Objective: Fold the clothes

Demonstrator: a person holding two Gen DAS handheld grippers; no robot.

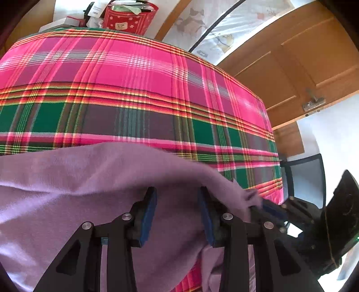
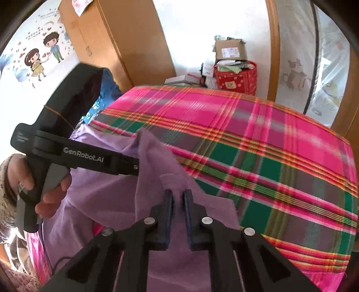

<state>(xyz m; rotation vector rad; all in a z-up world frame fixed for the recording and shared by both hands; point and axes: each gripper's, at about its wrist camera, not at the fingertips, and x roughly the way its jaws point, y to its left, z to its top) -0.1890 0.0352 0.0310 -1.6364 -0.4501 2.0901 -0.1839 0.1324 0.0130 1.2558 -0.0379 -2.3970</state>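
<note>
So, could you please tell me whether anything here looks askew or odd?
Nothing looks damaged or spilled. The purple garment is bunched and lifted off the plaid cloth, pinched in the right claw, while the left claw stands open.

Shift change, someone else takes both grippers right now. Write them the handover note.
Left gripper: jaws apart, purple garment draped over and between them, nothing clamped.
Right gripper: shut on a raised fold of the purple garment, lifting its edge.
The garment lies bunched at the near edge of the plaid cloth; the rest of that cloth is bare up to the red basket at the far end.
Done: garment picked up on one side. Left: no neat fold visible yet; spread it flat, then fold.
</note>
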